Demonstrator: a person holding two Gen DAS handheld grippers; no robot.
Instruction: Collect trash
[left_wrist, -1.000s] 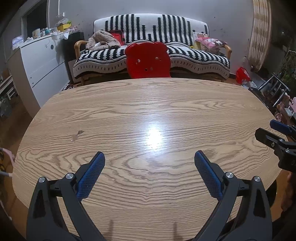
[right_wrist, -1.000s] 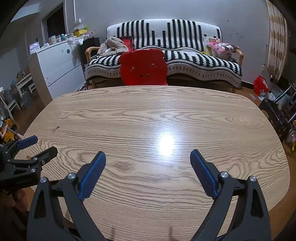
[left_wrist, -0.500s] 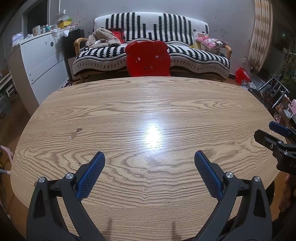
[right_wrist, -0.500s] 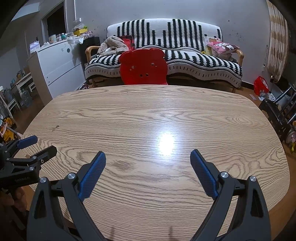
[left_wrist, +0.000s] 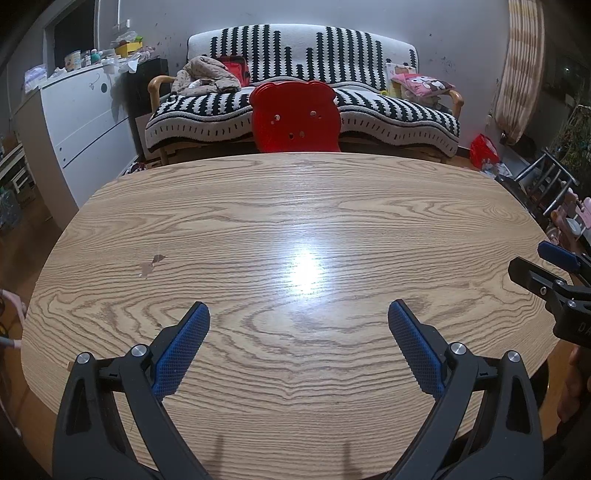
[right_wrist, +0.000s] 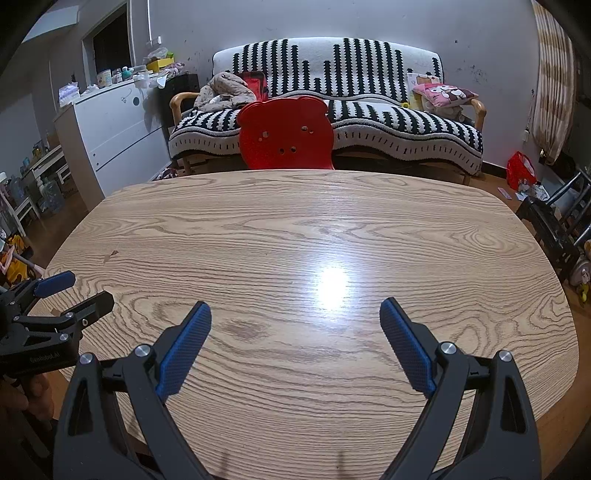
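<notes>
My left gripper (left_wrist: 298, 314) hangs open over the near part of an oval wooden table (left_wrist: 295, 206), with nothing between its blue pads. My right gripper (right_wrist: 295, 312) is open too, over the same table (right_wrist: 332, 229), also holding nothing. Each gripper shows in the other's view: the right gripper (left_wrist: 543, 266) at the right edge, the left gripper (right_wrist: 70, 291) at the left edge. No trash lies on the tabletop; only a small brownish chip or scrap (left_wrist: 151, 264) marks its left side, seen again as a small mark (right_wrist: 110, 254) in the right wrist view.
A red bear-shaped chair back (left_wrist: 295, 118) stands at the table's far edge, with a black-and-white striped sofa (left_wrist: 303, 99) behind it. A white cabinet (left_wrist: 85, 125) is at the left. A red bag (left_wrist: 484, 151) and a dark rack (left_wrist: 546, 184) sit on the floor at the right.
Both grippers stay open and almost still. The left wrist view has tilted slightly, so the table and sofa sit a little lower in the frame.
</notes>
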